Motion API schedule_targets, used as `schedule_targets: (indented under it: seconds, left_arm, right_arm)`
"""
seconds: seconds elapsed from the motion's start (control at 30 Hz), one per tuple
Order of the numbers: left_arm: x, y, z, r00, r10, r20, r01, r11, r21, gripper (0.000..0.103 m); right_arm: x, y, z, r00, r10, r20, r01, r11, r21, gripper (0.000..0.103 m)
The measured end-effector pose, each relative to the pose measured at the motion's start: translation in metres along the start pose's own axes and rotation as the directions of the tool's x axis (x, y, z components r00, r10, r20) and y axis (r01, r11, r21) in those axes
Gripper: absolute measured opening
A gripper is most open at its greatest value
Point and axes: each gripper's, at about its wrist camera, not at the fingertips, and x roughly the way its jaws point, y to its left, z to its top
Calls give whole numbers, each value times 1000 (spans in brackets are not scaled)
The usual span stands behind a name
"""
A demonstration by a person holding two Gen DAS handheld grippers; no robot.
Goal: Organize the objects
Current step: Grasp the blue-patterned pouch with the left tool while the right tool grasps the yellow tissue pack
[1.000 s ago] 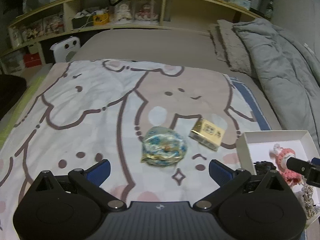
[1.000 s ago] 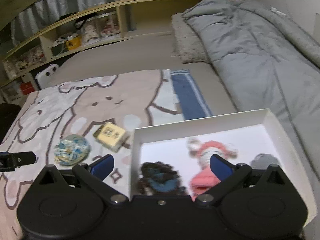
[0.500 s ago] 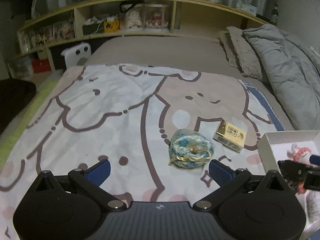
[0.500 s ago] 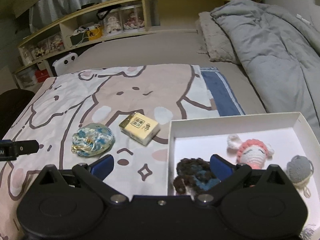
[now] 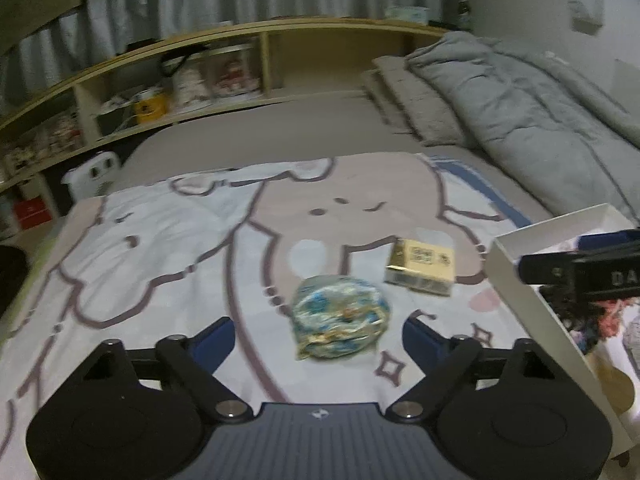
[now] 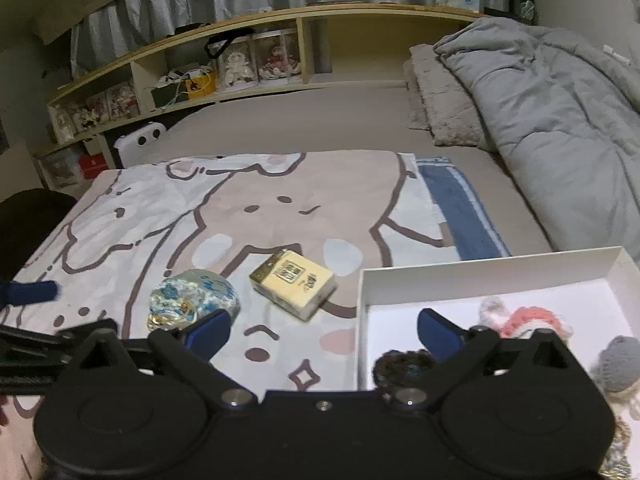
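Blue-tipped left gripper (image 5: 318, 338), jaws wide, over pouch (image 5: 340, 316)

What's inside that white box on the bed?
The white box holds a pink knitted doll, a grey knitted piece and a dark woolly item, partly hidden behind the right gripper.

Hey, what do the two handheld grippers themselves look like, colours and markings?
Both are matte black with round discs and silver pivot screws. The left gripper has blue fingers, a ribbed grey panel and a small white logo. The right gripper has blue fingers too; seen from the left view, white letters "DA" show on its side. No sleeves or cables visible.
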Motion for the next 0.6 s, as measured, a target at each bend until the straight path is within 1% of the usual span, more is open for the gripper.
schedule_targets:
  seconds: [0.1,0.13,0.17,0.2,0.23,0.3,0.37,0.43,0.6]
  left_arm:
    - [11,-5,-3,999,-53,12,53,998,25,79]
    - [15,-7,-4,997,-70,19,69,997,41,76]
    - [18,-9,-5,996,-84,25,83,995,51,69]
    - [21,-10,-6,995,-100,30,98,994,56,64]
    - [23,-12,-7,993,-116,34,114,992,57,62]
    - [28,-14,-9,989,-142,39,140,989,57,57]
    - [34,-15,-11,988,-152,38,150,987,52,55]
    - [40,-14,-13,988,-149,34,147,989,33,54]
    - [54,-8,-17,992,-121,42,121,992,-18,55]
  right_arm:
    - [5,2,0,1000,20,11,-20,1000,-8,93]
    - [7,3,0,1000,25,9,-25,1000,-14,89]
    - [9,3,0,1000,29,4,-29,999,-16,85]
    - [12,3,0,999,36,-3,-36,999,-13,83]
    - [14,3,1,999,46,-11,-46,999,-10,80]
    - [19,4,2,998,53,-23,-53,998,-13,78]
    - [25,6,4,998,55,-38,-57,998,-34,74]
    - [30,7,8,997,55,-47,-58,996,-69,72]
    - [48,9,22,997,44,-60,-53,987,-152,72]
